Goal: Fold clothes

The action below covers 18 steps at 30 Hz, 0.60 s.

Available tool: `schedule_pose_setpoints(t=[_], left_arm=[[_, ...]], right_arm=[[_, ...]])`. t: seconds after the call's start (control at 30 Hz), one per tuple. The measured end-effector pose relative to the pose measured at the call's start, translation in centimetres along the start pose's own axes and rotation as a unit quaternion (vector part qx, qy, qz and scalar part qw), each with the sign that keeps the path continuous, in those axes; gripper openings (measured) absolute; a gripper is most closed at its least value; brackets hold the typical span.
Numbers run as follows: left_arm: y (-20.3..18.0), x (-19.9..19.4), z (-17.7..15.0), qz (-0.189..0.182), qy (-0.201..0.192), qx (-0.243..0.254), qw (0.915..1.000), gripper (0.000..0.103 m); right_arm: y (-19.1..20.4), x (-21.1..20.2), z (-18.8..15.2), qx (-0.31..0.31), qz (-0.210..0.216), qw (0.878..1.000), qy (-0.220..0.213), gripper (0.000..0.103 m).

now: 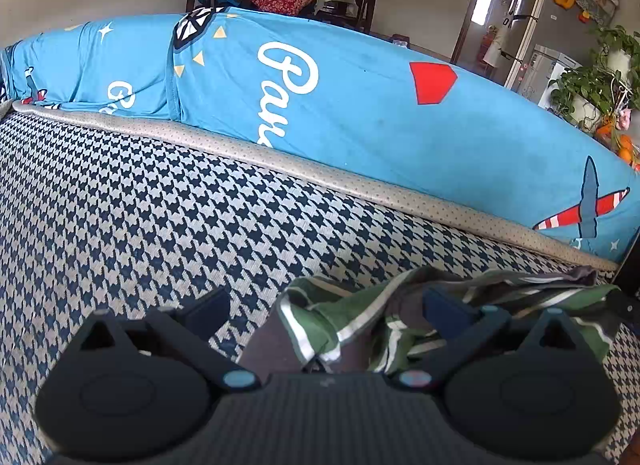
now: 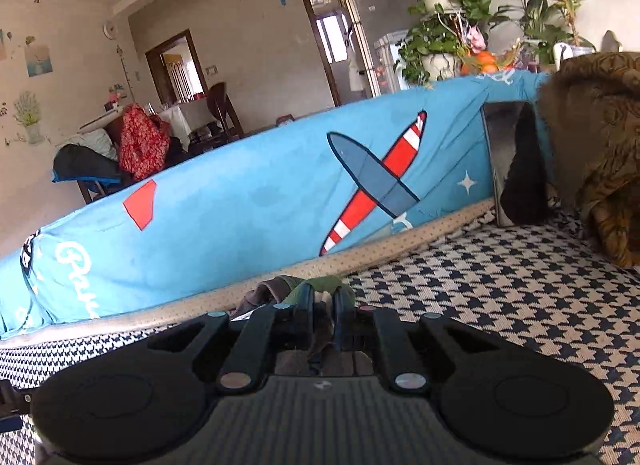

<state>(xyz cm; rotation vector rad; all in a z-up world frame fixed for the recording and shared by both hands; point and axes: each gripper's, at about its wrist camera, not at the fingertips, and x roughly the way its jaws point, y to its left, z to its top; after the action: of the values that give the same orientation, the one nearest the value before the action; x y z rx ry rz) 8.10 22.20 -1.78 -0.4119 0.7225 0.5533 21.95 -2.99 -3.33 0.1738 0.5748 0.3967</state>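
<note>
Tongs status: your right tongs (image 2: 323, 301) are clamped on a fold of the green striped garment (image 1: 360, 321), lifting it off the houndstooth sofa seat (image 1: 160, 225). Your left tongs (image 1: 324, 305) gape wide over its crumpled edge, gripping nothing.

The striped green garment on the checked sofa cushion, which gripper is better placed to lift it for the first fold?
Right. The right gripper is already shut on the striped green garment; the left gripper stands open over it.

Green-striped garment (image 1: 360, 317) — crumpled on the houndstooth cushion (image 1: 160, 225); one edge pinched.
</note>
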Motion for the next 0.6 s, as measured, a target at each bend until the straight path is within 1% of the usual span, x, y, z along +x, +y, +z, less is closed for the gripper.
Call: schedule_pose_setpoints(t=[0.07, 0.1, 0.13, 0.17, 0.23, 0.3, 0.37, 0.5, 0.6], left_arm=[[-0.3, 0.1, -0.1, 0.002, 0.002, 0.006, 1.0000, 0.103], [-0.4, 0.2, -0.2, 0.002, 0.005, 0.009, 0.9999, 0.103], [-0.4, 0.3, -0.3, 0.002, 0.008, 0.011, 0.9999, 0.103], [-0.5, 0.3, -0.4, 0.003, 0.011, 0.012, 0.9999, 0.103], [-0.5, 0.4, -0.5, 0.004, 0.015, 0.011, 0.9998, 0.103], [-0.5, 0.4, -0.5, 0.004, 0.015, 0.008, 0.9998, 0.103], [-0.6, 0.4, -0.6, 0.004, 0.016, 0.006, 0.9998, 0.103], [-0.9, 0.1, -0.9, 0.001, 0.016, 0.009, 0.9998, 0.103], [-1.2, -0.2, -1.2, -0.003, 0.017, 0.017, 0.9997, 0.103]], right_arm=[[-0.4, 0.1, -0.1, 0.007, -0.003, 1.000, 0.015, 0.023], [-0.5, -0.2, -0.1, 0.003, -0.002, 1.000, 0.015, 0.033], [-0.5, -0.5, -0.2, 0.000, -0.001, 1.000, 0.015, 0.038], [-0.5, -0.8, -0.3, -0.004, 0.002, 1.000, 0.015, 0.039], [-0.5, -1.4, -0.6, -0.016, 0.013, 1.000, 0.019, 0.046], [-0.5, -2.0, -1.1, -0.023, 0.027, 0.999, 0.030, 0.050], [-0.6, -2.6, -1.8, -0.016, 0.052, 0.997, 0.054, 0.050], [-0.2, -3.7, -3.4, 0.005, 0.110, 0.989, 0.102, 0.050], [0.6, -4.6, -4.6, 0.003, 0.143, 0.982, 0.123, 0.050]])
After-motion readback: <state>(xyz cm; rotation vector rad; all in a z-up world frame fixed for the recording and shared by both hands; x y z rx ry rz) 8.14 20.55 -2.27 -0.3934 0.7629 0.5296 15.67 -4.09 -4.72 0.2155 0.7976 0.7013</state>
